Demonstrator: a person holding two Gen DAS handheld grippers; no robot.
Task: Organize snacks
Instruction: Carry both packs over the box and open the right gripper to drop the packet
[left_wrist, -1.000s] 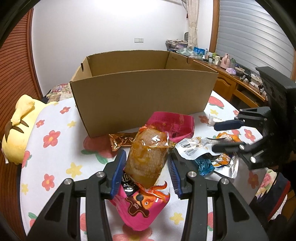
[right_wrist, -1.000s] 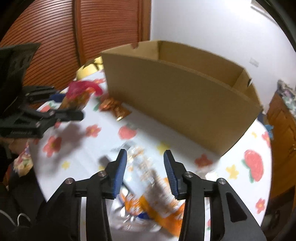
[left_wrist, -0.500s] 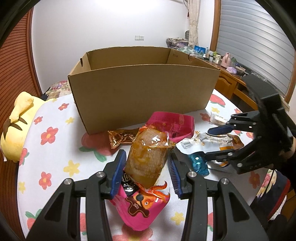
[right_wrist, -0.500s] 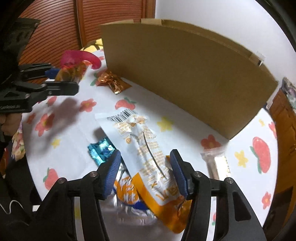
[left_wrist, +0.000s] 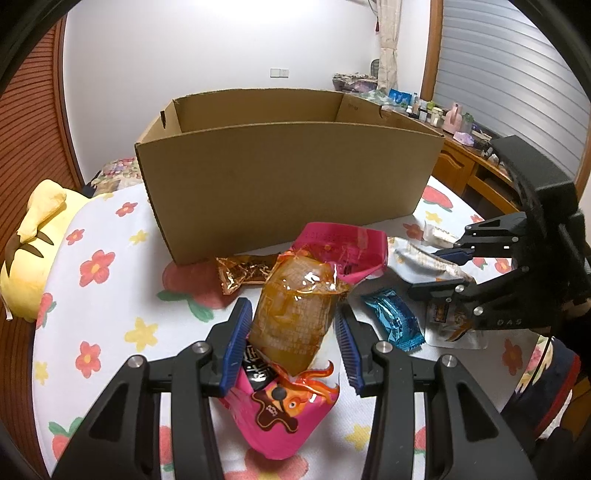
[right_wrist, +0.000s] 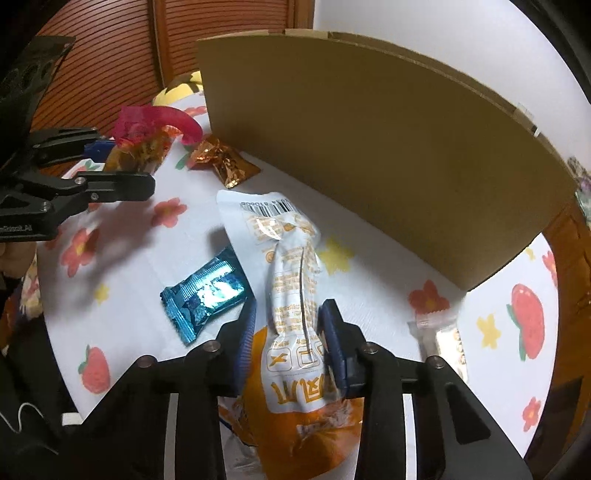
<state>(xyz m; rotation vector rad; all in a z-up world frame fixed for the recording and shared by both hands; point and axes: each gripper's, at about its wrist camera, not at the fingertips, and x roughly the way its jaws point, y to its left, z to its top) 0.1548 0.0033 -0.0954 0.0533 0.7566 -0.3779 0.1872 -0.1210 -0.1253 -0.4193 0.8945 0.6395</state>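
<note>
The right gripper (right_wrist: 289, 338) had just closed, pinching the white-and-orange pouch (right_wrist: 295, 295); the left gripper (left_wrist: 291, 341) clamped a brown snack (left_wrist: 293, 314), both presumably bound for the cardboard box (left_wrist: 288, 177).

I counted one cardboard box (left_wrist: 288, 177), six snack packets on the worktop (left_wrist: 110, 295), one yellow plush toy (left_wrist: 33, 258), and my two claws.

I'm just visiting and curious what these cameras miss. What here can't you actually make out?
- Inside of the cardboard box: both views; its front wall hides the floor.
- Pink snack bag: left wrist view; the brown packet and left gripper cover its middle.
- White-and-orange pouch: right wrist view; its lower end runs behind the right gripper, whose jaws have just been closing on it.
- Clear packet: right wrist view; blurred, print unreadable.
</note>
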